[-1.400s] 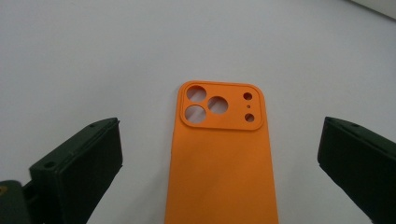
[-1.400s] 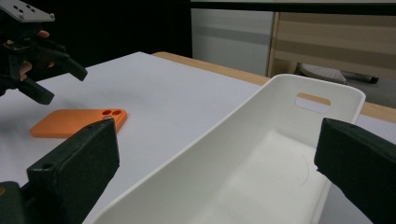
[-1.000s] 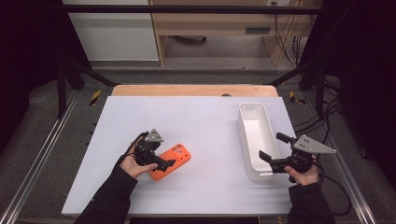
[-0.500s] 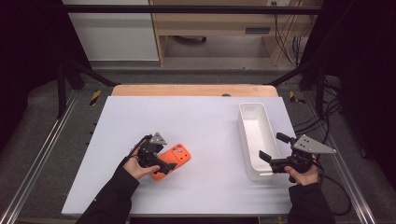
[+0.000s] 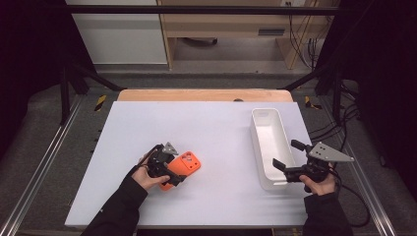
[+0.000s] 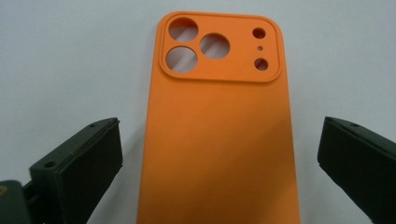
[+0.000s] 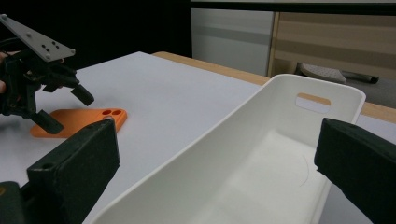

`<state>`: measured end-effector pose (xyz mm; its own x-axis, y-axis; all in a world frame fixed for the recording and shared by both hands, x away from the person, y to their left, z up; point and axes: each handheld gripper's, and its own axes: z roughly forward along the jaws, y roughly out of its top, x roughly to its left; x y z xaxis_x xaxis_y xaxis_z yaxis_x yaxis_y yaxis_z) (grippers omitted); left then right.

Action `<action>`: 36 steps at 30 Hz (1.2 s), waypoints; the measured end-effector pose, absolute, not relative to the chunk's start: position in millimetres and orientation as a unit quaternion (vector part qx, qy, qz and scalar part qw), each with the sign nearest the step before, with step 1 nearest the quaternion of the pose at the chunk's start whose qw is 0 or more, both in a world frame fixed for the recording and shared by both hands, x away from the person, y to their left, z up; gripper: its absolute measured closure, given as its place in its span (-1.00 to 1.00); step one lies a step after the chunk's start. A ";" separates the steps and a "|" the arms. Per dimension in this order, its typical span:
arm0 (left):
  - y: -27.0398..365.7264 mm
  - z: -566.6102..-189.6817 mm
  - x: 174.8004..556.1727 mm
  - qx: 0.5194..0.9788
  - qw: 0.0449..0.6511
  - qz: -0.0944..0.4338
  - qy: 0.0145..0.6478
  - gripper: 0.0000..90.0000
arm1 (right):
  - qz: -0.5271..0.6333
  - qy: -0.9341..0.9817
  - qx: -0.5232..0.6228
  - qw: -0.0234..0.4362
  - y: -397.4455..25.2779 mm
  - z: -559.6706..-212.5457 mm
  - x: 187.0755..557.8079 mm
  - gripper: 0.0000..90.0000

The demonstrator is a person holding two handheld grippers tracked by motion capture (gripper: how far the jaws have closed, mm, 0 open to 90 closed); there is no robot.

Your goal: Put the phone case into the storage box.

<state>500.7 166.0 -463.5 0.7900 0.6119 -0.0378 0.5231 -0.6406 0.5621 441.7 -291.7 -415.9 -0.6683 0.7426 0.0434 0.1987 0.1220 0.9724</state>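
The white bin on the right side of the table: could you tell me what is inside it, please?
The white bin looks empty: bare white floor and walls, with a handle slot at the far end. The near wall hides part of its floor.

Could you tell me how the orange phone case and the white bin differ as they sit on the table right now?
The orange phone case is flat and thin, while the white bin is a deep, long trough with a handle slot. The phone case lies between the open fingers of the left gripper; the bin sits at the right gripper, whose open fingers straddle its near end. Both rest on the white table.
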 end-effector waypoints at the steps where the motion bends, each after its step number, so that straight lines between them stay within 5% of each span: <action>1: 165.7 -464.1 500.9 0.903 0.282 0.078 0.314 -1.00 | 0.574 0.711 0.332 0.237 -291.7 -415.9 441.7 -0.99; 36: 160.1 -467.7 501.6 0.917 0.242 0.086 0.305 -0.75 | 0.574 0.710 0.332 0.235 -291.7 -415.8 441.7 -0.99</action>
